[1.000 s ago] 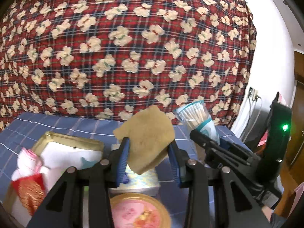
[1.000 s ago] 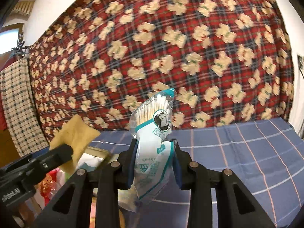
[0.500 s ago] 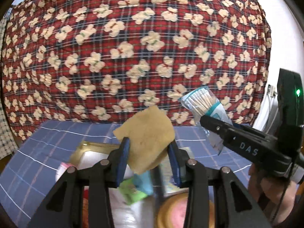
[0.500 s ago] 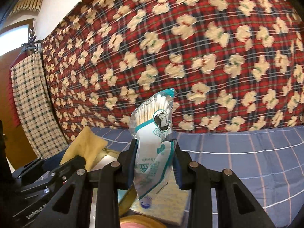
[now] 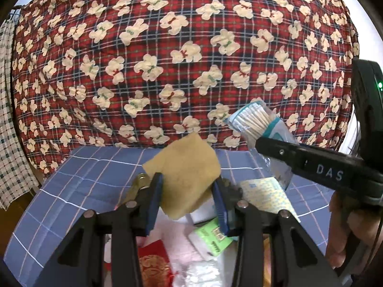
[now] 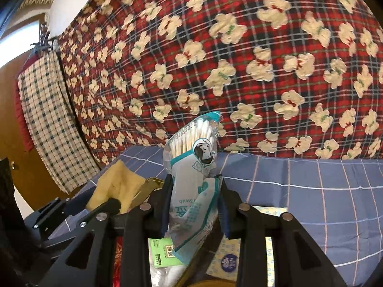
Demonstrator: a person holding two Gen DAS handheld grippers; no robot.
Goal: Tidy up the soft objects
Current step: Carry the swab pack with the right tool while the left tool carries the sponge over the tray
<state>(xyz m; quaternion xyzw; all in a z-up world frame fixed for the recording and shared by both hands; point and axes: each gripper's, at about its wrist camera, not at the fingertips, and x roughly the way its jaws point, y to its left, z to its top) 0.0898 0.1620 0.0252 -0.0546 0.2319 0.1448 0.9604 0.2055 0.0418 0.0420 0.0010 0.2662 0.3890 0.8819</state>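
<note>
A tan cleaning cloth (image 5: 184, 165) stands upright between the blue pads of my left gripper (image 5: 186, 179), which is shut on it. A clear and teal bag of cotton swabs (image 6: 194, 157) sticks up from my right gripper (image 6: 194, 179), shut on the bag's lower half. In the left wrist view the swab bag (image 5: 256, 122) and one right finger (image 5: 311, 165) show at the right, close beside the cloth. The right wrist view shows the cloth (image 6: 117, 181) at lower left. Both grippers hover over a tray of soft items.
Below lie a gold-rimmed tray (image 5: 138, 184), a patterned tissue pack (image 5: 265, 196), a green packet (image 5: 210, 236) and a red pouch (image 5: 153, 263) on a blue checked sheet (image 5: 83, 181). A red bear-print blanket (image 5: 167, 59) hangs behind. A hand (image 5: 342, 227) holds the right gripper.
Both grippers have swung sideways together, keeping their loads. The tray and packets have slid under the fingers, and the pink round tin has left the left wrist view.
</note>
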